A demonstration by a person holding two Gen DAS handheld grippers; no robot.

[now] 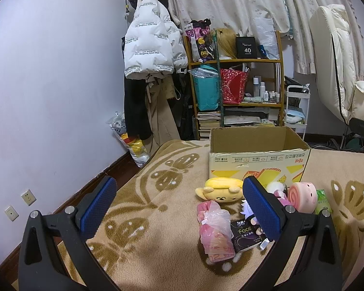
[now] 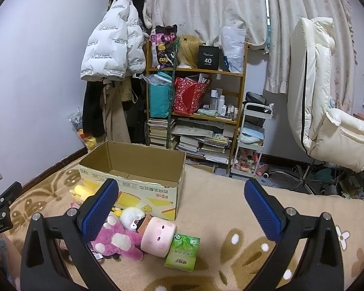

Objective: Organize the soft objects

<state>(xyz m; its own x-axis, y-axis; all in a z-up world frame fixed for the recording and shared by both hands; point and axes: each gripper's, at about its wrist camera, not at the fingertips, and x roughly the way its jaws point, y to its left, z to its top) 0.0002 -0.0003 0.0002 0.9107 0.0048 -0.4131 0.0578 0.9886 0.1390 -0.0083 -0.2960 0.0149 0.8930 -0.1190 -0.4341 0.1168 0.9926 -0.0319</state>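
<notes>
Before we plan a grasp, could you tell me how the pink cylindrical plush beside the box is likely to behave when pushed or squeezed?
The pink cylindrical plush lies on its side on the blanket, so a push may well roll it. It looks stuffed, so probably light and squashy between the fingers. Its fabric looks unlikely to slip.

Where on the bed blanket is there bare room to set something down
Bare blanket lies right of the cardboard box and green tissue pack, and left of the pink plastic bag. It is crowded in front of the box, around the pink roll plush and magenta bear.
</notes>
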